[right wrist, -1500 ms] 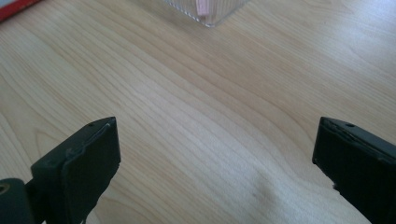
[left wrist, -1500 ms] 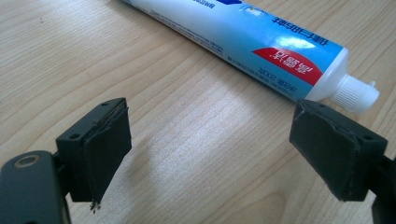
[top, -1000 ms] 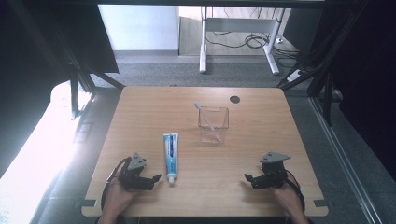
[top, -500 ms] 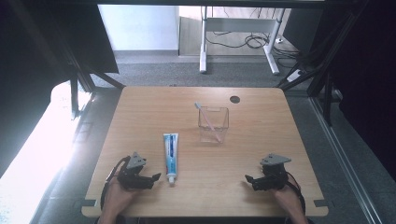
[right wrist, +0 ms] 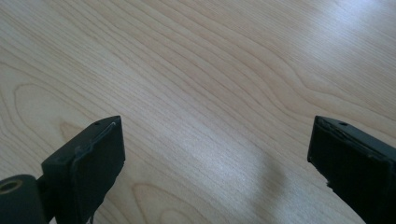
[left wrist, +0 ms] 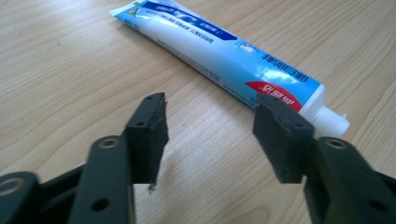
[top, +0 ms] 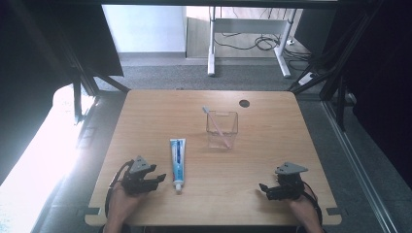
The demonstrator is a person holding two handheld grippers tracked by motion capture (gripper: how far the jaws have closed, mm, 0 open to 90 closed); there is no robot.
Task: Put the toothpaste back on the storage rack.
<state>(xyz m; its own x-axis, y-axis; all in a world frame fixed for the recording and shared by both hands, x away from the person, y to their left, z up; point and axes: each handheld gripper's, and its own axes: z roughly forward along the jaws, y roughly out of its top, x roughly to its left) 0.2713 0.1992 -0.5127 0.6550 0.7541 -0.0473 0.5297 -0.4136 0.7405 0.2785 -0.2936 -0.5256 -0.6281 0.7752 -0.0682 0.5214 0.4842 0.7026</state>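
Wooden table, grey carpet floor

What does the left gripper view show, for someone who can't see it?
A blue and white toothpaste tube lies on a wooden table, white cap toward the right. The left claw points at it, jaws apart with nothing between them; they have just been closing.

The toothpaste tube was white with a blue band, a red patch and a white cap. The table showed pale wood grain. The container was clear. Both grippers, left and right, were black.
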